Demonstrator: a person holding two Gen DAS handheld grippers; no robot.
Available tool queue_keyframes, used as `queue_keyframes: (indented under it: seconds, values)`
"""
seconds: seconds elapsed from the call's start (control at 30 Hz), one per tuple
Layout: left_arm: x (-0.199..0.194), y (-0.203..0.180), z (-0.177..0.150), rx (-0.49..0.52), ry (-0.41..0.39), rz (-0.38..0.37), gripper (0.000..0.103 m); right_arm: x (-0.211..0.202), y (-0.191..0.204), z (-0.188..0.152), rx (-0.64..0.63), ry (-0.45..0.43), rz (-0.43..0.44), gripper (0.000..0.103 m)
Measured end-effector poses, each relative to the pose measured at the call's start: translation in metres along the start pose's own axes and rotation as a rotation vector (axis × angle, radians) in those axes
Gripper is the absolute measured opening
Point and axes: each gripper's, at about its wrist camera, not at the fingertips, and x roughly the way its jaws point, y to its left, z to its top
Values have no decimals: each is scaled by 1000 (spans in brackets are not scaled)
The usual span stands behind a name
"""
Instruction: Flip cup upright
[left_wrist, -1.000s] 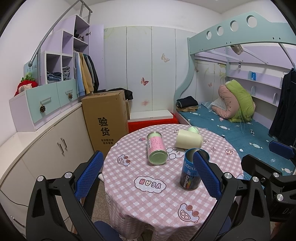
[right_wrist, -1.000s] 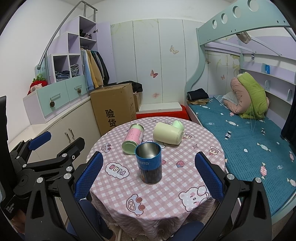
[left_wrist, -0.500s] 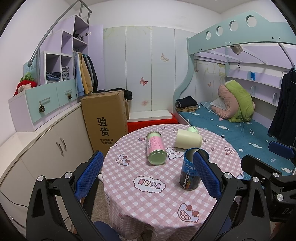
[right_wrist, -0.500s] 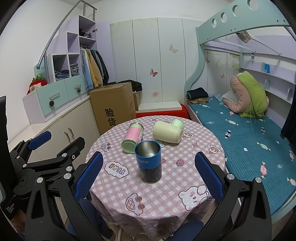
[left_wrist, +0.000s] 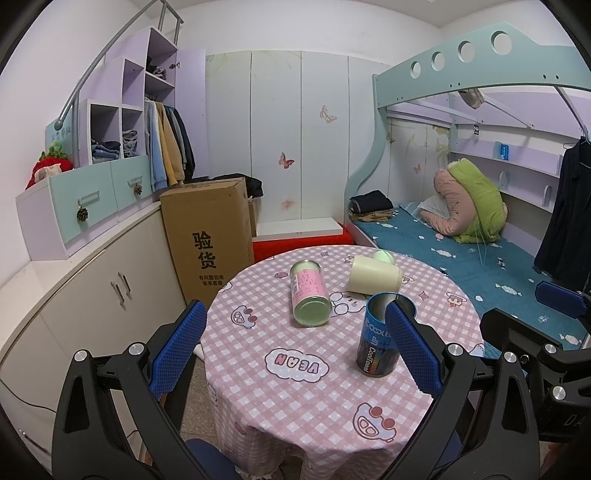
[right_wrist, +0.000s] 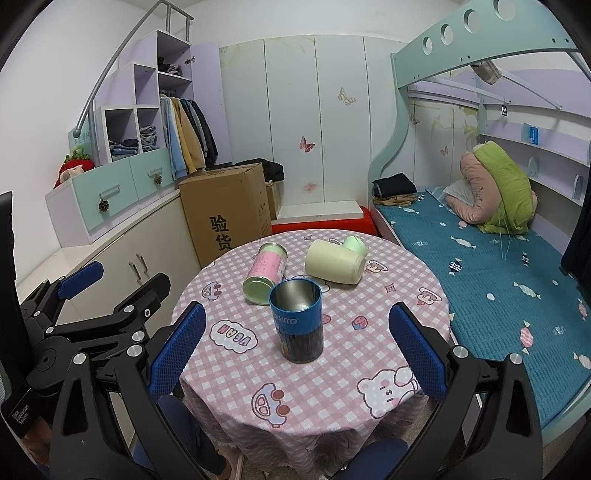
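Note:
A blue metal cup (right_wrist: 297, 320) stands upright, mouth up, on the round pink checked table (right_wrist: 388, 332); it also shows in the left wrist view (left_wrist: 380, 341). A pink can (right_wrist: 266, 272) (left_wrist: 309, 292) and a cream cup (right_wrist: 335, 261) (left_wrist: 373, 279) lie on their sides behind it. My right gripper (right_wrist: 295, 354) is open and empty, held back from the blue cup at the table's near edge. My left gripper (left_wrist: 295, 354) is open and empty, left of the blue cup, its right finger (left_wrist: 410, 350) overlapping the cup in view.
A cardboard box (right_wrist: 229, 214) stands behind the table on the left, beside white cabinets (left_wrist: 92, 295). A bunk bed with a blue mattress (right_wrist: 498, 266) runs along the right. A small green ball (right_wrist: 354, 244) lies behind the cream cup.

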Motion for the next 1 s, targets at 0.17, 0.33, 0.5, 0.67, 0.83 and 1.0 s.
queue_keyframes:
  seconds: [0.17, 0.33, 0.5, 0.67, 0.83, 1.0]
  values:
    - [0, 0, -1, -1, 3, -1, 97, 0, 0, 0, 1, 2, 0, 96]
    - [2, -1, -6, -2, 8, -2, 97, 1, 0, -3, 3, 7, -1, 96]
    - [3, -1, -6, -1, 11, -2, 97, 3, -1, -4, 7, 12, -2, 96]
    - [8, -3, -9, 0, 20, 0, 97, 8, -3, -2, 12, 22, 1, 96]
    - [11, -3, -8, 2, 21, 2, 97, 9, -3, -2, 10, 23, 0, 96]
    - [11, -3, -9, 2, 23, 2, 97, 9, -3, -1, 10, 23, -3, 96]
